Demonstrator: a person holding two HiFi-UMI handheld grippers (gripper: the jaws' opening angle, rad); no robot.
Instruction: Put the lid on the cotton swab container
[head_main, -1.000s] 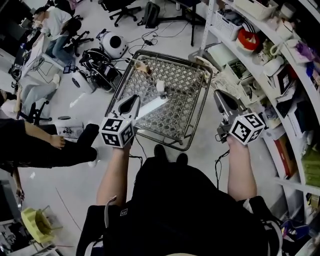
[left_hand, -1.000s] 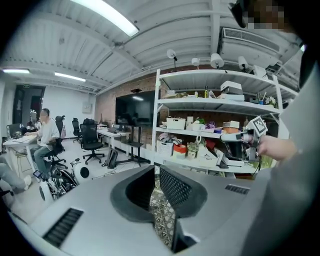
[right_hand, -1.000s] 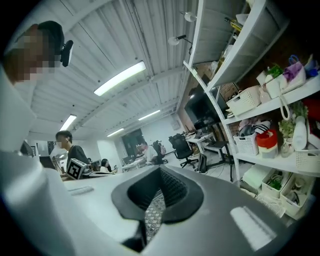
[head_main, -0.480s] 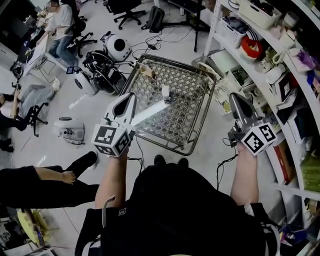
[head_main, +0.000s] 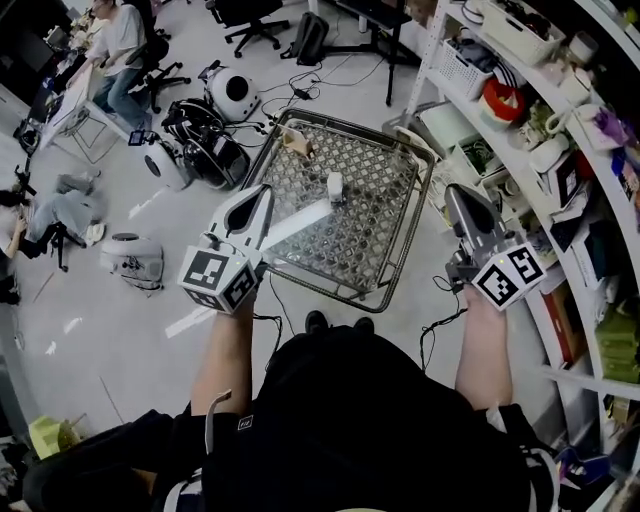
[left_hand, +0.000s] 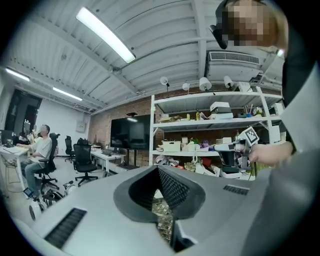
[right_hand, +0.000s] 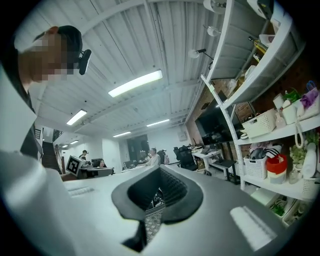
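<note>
Head view shows a small white cotton swab container standing upright near the middle of the wire-mesh bench, well apart from both grippers and, I judge, within reach of either. The left gripper hovers over the bench's near left corner and the right gripper hangs off its right edge; each has its jaws closed together on nothing, so neither carries a lid. The container is too small to tell whether its lid is already on
</note>
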